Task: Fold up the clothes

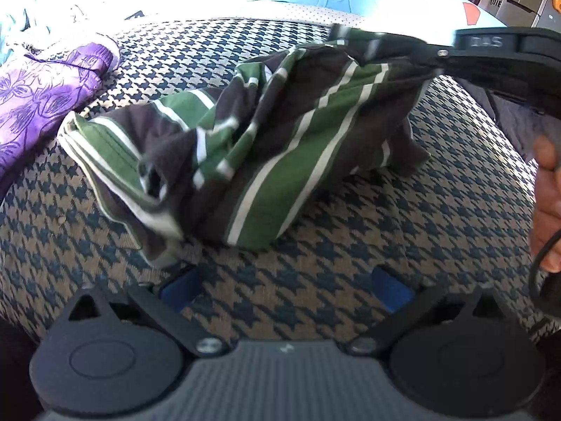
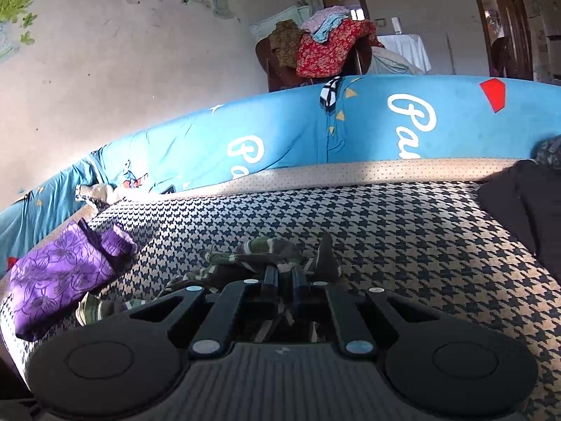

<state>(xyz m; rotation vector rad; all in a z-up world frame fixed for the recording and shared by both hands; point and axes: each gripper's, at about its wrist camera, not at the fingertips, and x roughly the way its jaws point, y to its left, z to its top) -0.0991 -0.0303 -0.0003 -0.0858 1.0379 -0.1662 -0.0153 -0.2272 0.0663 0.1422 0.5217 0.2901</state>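
Note:
A crumpled garment with green, dark and white stripes lies on the houndstooth cover. Its upper right corner is raised off the cover, pinched by my right gripper, which reaches in from the right with a hand behind it. In the right wrist view the right gripper has its fingers close together, shut on the striped garment. My left gripper hovers just in front of the garment's near edge, open, blue pads wide apart and only the cover between them.
A purple floral garment lies at the left on the cover. A dark cloth sits at the right. Behind is a blue sheet with white lettering, and beyond it a chair heaped with clothes.

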